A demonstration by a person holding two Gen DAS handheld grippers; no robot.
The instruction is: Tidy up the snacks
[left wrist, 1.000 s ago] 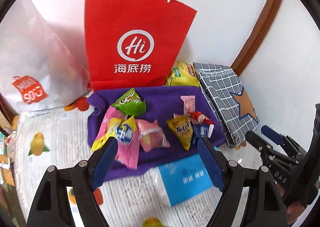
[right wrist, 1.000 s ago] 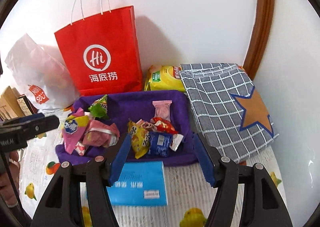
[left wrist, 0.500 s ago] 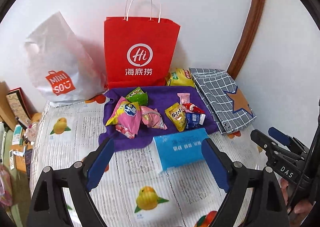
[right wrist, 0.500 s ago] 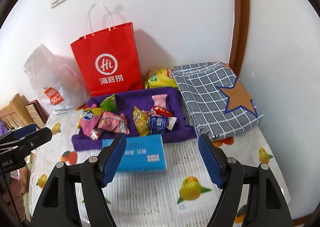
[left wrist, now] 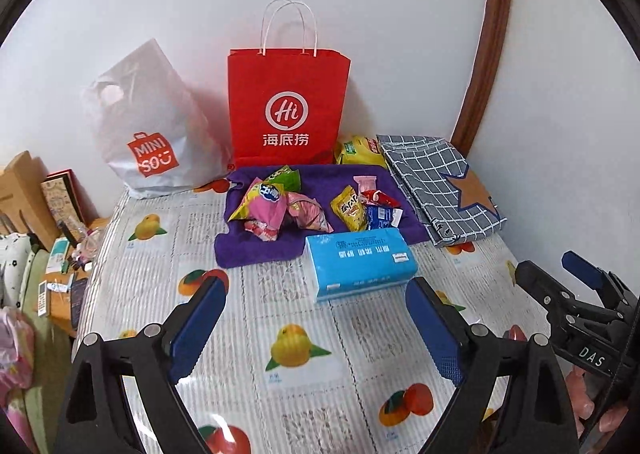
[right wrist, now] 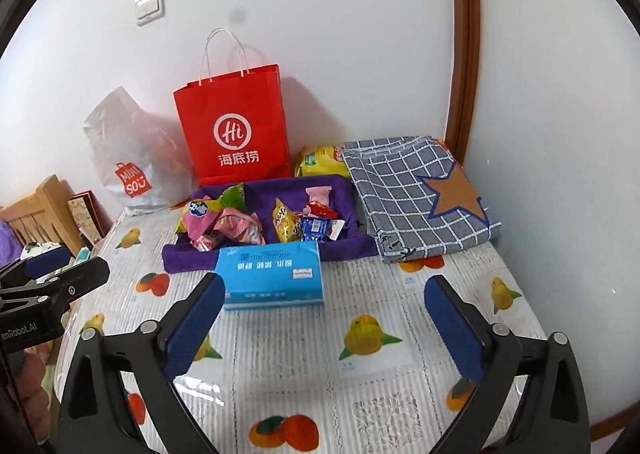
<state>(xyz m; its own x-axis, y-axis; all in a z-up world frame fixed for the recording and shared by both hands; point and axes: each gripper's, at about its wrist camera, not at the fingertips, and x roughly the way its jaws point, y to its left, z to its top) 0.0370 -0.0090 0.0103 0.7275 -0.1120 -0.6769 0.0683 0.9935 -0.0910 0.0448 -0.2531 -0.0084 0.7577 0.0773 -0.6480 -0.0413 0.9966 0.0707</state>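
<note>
I've got bare tablecloth [left wrist: 248,294] across the lower frame, clear running. The blue tissue box [left wrist: 360,260] blocks the centre, touching the purple cloth [left wrist: 256,246]. Red bag [left wrist: 286,106] and white bag [left wrist: 148,126] wall off the upper frame; checked cloth [left wrist: 436,182] fills centre right.

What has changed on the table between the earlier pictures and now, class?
Both tongs, left and right, have drawn back from the purple cloth, so more of the table shows. Their jaws are opening, with nothing between them. Nothing was taken or let go. The snacks, blue tissue pack, red bag and checked bag stayed put.
</note>
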